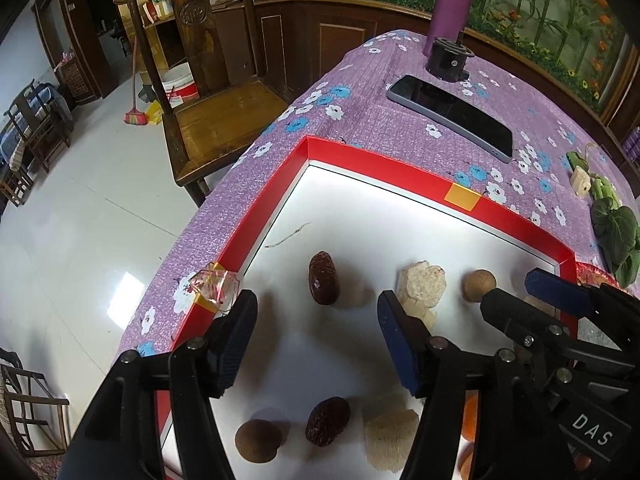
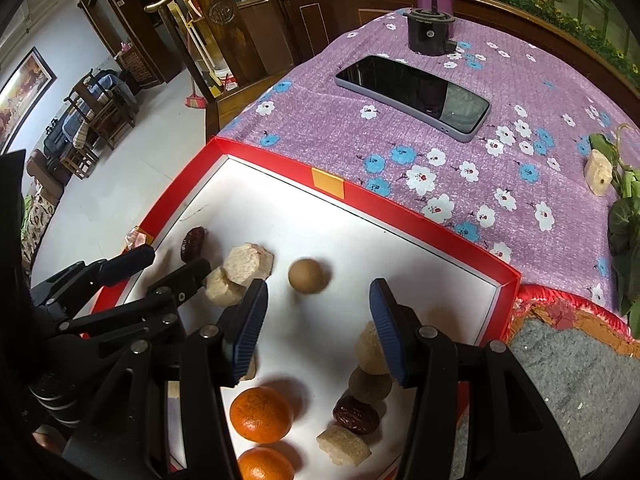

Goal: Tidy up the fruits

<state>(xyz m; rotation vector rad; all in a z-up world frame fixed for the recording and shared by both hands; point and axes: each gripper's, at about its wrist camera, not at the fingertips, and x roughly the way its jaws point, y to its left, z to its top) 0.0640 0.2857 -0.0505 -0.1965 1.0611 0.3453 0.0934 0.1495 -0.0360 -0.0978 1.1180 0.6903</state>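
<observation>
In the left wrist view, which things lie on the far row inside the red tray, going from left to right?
Dark red wrinkled date → pale rough sugarcane-like chunk → small round brown longan. All three lie apart on the white floor of the red-rimmed tray.

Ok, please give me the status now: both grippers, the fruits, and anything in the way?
Left hand-held gripper open, empty. Right hand-held gripper open, empty. Fruits loose in red tray; brown round fruit ahead of right gripper. Nothing blocking.

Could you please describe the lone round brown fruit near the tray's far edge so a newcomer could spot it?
Find the red-rimmed white tray on the purple floral cloth. Beside the pale chunks near its far rim sits a small tan ball. It alone is smooth and round, touching nothing.
</observation>
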